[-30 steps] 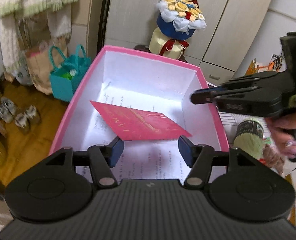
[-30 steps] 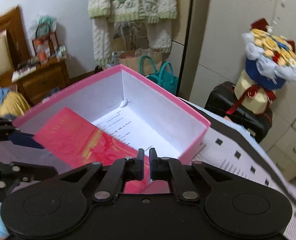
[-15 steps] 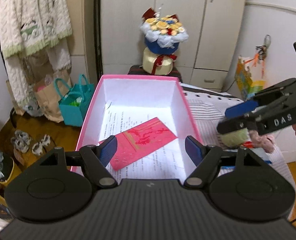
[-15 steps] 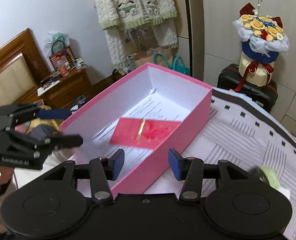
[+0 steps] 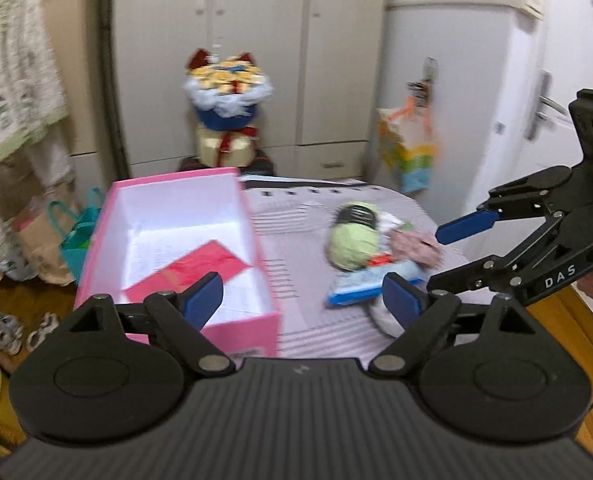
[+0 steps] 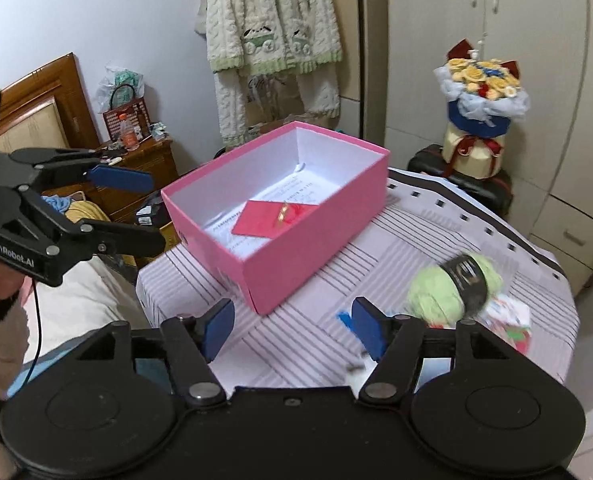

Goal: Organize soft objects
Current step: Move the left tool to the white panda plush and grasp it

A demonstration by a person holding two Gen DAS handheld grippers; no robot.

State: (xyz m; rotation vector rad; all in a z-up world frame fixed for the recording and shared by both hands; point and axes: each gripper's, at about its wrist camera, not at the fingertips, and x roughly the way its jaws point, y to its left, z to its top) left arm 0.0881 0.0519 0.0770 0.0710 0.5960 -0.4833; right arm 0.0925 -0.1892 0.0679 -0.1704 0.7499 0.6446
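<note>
Box: one pink rectangular cardboard box (image 6: 296, 236), white inside, frame centre.
Envelope: one flat red paper envelope (image 6: 274, 218), inside.
Yarn: one fuzzy green yarn ball (image 6: 452, 286), lower right.
Left gripper (image 5: 302, 298): jaws apart, empty.
Right gripper (image 6: 292, 326): jaws apart, empty.

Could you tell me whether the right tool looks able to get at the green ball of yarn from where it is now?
Probably yes. The right tool is open and empty, and the green yarn ball lies in the open on the striped tablecloth, just ahead to its right. The pink box sits off to the left, clear of that path.

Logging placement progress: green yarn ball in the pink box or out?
Out. The green yarn ball lies on the striped tablecloth beside the pink box, which holds only a red envelope.
</note>
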